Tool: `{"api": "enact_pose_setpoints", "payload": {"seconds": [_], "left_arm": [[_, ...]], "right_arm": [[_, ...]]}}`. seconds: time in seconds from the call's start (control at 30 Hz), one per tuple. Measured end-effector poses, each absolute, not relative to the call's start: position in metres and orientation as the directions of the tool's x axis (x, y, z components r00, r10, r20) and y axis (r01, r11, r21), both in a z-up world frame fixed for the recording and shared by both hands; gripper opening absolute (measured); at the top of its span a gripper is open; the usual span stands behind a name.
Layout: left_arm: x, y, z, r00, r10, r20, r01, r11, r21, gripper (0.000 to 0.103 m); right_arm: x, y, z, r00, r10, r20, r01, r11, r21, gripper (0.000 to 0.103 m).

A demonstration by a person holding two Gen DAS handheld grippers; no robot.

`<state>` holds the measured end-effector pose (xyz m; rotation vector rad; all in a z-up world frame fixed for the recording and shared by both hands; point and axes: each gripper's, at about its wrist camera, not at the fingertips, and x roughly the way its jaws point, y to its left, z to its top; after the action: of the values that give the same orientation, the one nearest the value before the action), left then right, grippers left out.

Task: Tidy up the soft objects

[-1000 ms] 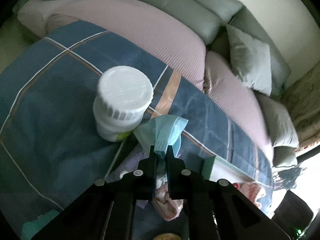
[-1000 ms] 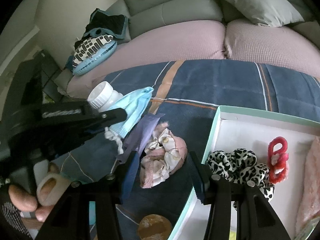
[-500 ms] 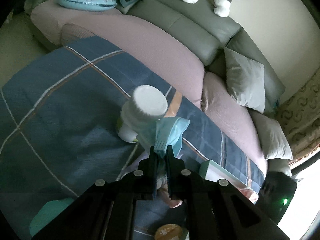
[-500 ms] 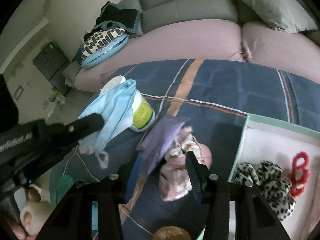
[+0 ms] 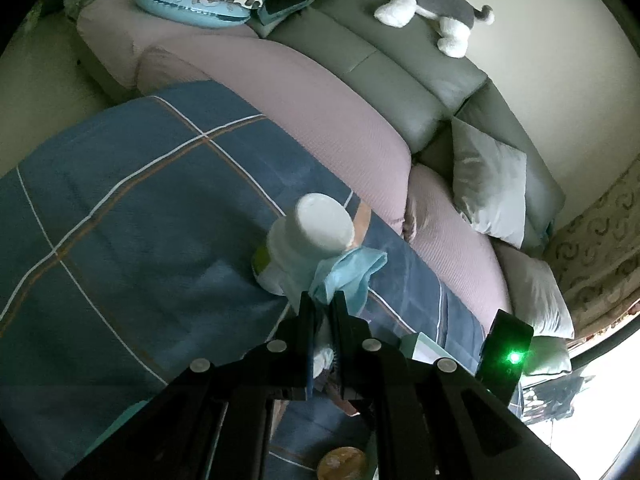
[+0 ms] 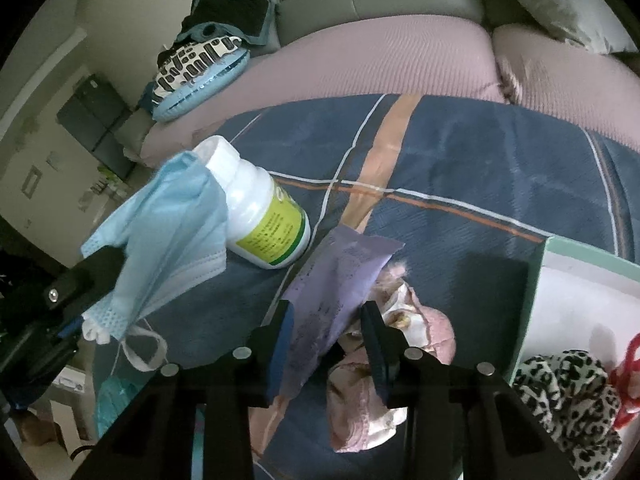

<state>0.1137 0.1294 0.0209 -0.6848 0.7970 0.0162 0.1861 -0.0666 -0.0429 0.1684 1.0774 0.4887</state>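
My left gripper point(image 5: 323, 304) is shut on a light blue face mask point(image 5: 348, 276) and holds it in the air above the plaid blanket. In the right wrist view the mask point(image 6: 172, 240) hangs at the left from the left gripper point(image 6: 96, 268), its ear loops dangling. My right gripper point(image 6: 328, 316) points down at a purple pouch point(image 6: 340, 276) lying on the blanket. The jaws are closing with the pouch's near end between them, and I see no firm pinch. A pink floral fabric piece point(image 6: 404, 344) lies just under the right finger.
A white bottle point(image 6: 264, 224) with a green label stands on the blue plaid blanket point(image 6: 460, 168) behind the mask. At the right, a teal-rimmed box point(image 6: 540, 276) holds a leopard scrunchie point(image 6: 560, 384) and a red hair tie point(image 6: 628, 376). Sofa cushions lie beyond.
The left gripper has lifted the mask up and back from the bottle. The right gripper has come down and left over the purple pouch, and its jaws have narrowed around it.
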Motion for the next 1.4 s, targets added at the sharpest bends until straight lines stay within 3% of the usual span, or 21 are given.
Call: {"api": "enact_pose_setpoints", "payload": {"seconds": [0.27, 0.43, 1.4], "left_arm": [[0.111, 0.137, 0.019, 0.712, -0.234, -0.662, -0.274, 0.775, -0.57, 0.008], [0.111, 0.137, 0.02, 0.712, -0.238, -0.66, -0.272, 0.774, -0.572, 0.008], [0.109, 0.12, 0.037, 0.737, -0.257, -0.625, -0.203, 0.798, -0.568, 0.008]], "right_arm": [[0.191, -0.065, -0.05, 0.362, 0.478, -0.8, -0.28, 0.875, 0.396, 0.028], [0.191, -0.065, -0.052, 0.369, 0.471, -0.801, -0.267, 0.88, 0.393, 0.013], [0.147, -0.113, 0.011, 0.52, 0.565, -0.641, -0.262, 0.819, 0.51, 0.009]]}}
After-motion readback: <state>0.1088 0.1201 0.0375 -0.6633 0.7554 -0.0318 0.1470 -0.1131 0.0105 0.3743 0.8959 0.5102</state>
